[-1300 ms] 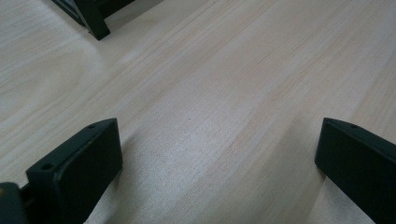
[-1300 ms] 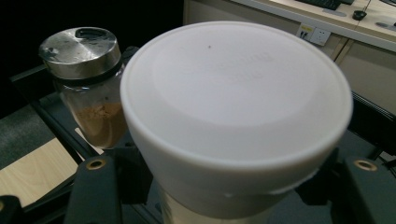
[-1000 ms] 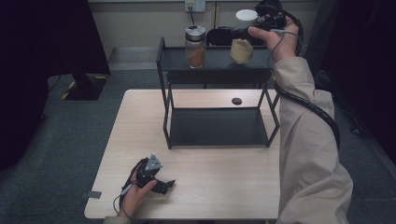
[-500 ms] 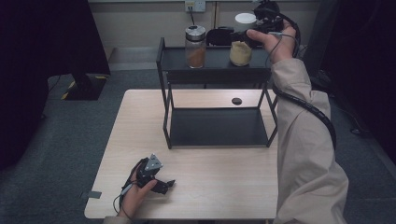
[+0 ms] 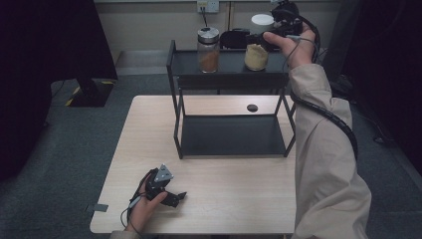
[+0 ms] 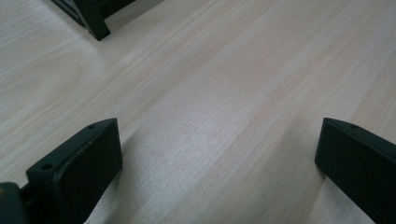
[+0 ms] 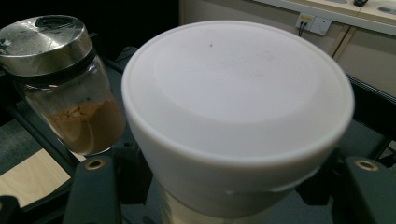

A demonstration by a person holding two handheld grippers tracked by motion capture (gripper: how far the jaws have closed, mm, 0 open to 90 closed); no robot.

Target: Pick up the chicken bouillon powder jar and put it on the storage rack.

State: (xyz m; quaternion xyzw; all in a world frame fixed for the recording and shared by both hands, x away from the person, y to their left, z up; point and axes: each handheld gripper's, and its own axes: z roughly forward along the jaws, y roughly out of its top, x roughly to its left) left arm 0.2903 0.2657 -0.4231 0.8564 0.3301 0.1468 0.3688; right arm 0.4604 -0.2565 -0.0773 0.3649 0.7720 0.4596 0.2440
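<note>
Up on the top shelf (image 5: pixel 229 62) of the black rack, the right claw (image 5: pixel 268 39) is clamped on the white-lidded jar (image 5: pixel 258 44) of pale powder, just below its lid (image 7: pixel 238 98), beside the steel-capped spice jar (image 5: pixel 208 49). That lid hides the pads' contact in the right gripper view. Compared with a second ago, the jar sits lower, against the shelf. Down on the counter (image 5: pixel 239 199), the left claw (image 5: pixel 171 195) rests with jaws wide apart, unmoved.

Lab, bare table (image 5: pixel 219 209), wall socket (image 5: pixel 207 5)
</note>
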